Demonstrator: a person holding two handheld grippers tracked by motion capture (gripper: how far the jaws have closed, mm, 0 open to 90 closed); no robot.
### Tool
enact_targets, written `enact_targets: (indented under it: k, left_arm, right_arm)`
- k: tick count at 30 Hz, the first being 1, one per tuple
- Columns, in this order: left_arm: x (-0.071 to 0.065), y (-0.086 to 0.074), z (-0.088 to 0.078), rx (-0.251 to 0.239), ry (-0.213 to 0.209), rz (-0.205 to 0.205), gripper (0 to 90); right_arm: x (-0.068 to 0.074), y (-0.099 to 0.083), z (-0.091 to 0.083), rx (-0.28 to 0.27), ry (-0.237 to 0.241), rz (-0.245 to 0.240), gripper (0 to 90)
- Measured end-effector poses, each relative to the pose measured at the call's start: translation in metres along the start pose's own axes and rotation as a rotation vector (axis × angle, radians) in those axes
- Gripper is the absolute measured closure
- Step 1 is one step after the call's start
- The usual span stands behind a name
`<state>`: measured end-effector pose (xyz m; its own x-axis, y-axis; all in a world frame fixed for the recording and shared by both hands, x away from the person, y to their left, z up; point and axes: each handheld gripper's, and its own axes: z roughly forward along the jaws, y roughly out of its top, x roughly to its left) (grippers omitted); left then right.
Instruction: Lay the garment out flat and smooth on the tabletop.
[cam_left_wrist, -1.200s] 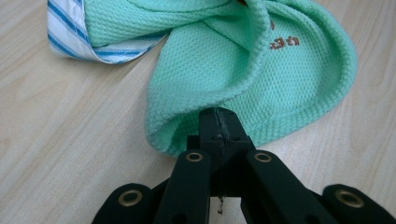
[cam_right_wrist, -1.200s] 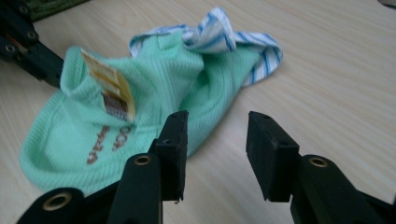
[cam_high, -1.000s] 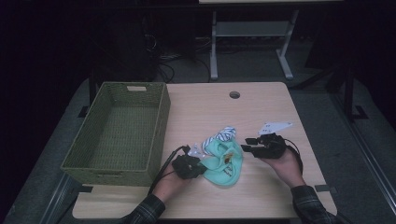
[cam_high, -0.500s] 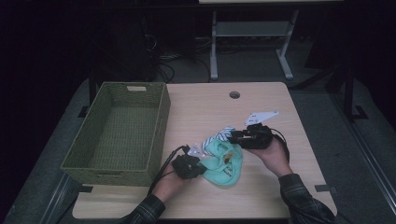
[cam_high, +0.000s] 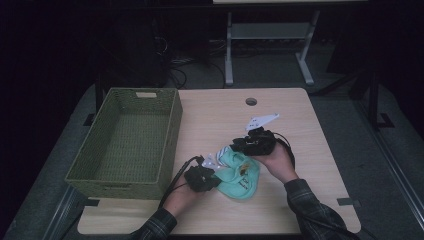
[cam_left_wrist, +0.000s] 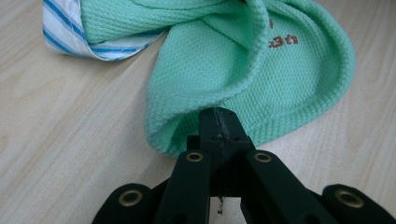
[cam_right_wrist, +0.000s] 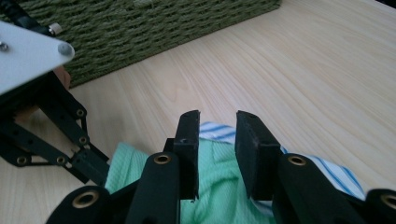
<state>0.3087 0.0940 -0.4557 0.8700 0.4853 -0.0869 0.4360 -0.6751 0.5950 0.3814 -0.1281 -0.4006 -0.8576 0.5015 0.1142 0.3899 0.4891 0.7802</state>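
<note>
- Right gripper (cam_high: 241, 145) is what has changed: a second ago I had it out at the right of the garment, and now I have it brought in leftward over the upper edge of the green knit garment (cam_high: 240, 172), with its grey plate tilted up above it.
- From the right gripper view, its jaws have just been closing, yet a gap remains between them; the green knit and the blue-striped lining (cam_right_wrist: 219, 132) lie below and behind the pads, and I see no fabric pinched, so I count it as not yet gripping.
- Left gripper (cam_left_wrist: 219, 122) is clenched tight on the near rim of the garment; the left gripper view shows the folded green edge caught right at its tips.
- That hand sits where it did a second ago, at the garment's lower left near the front corner of the woven basket (cam_high: 125, 145).
- The garment lies crumpled on the wooden table (cam_high: 310, 165), just right of the basket and apart from it, with the striped lining poking out at its upper left.
- My reading: one side is anchored and the second grasp is being set up, so the job is early, and the basket is empty.
- What I need next is for the right pads to come down onto a real fold of cloth; closing where they stand may catch only the lining or nothing.
</note>
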Motion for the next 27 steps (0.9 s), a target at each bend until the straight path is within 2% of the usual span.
enact_targets:
  k: [5, 14, 20, 21, 26, 27]
  left_arm:
    - [0.001, 0.0, 0.0, 0.006, -0.001, 0.001, 89.6]
    - [0.001, 0.001, -0.001, 0.016, -0.003, 0.006, 89.6]
    - [0.001, 0.001, -0.001, 0.016, -0.01, -0.009, 89.6]
    - [0.001, 0.001, -0.001, 0.016, -0.008, -0.003, 89.6]
    - [0.001, 0.001, -0.001, 0.02, -0.008, -0.007, 89.6]
    - [0.001, 0.001, -0.001, 0.023, -0.008, -0.004, 89.6]
  right_arm:
    - [0.004, 0.006, 0.016, 0.014, 0.031, -0.003, 73.9]
    - [0.005, 0.004, 0.037, 0.079, 0.035, -0.007, 76.4]
    - [0.003, -0.002, 0.049, 0.126, 0.022, -0.02, 76.8]
    - [0.003, -0.004, 0.052, 0.131, 0.028, -0.005, 76.7]
    - [0.001, -0.009, 0.059, 0.163, 0.023, -0.017, 75.8]
    - [0.002, -0.01, 0.061, 0.168, 0.026, -0.004, 75.3]
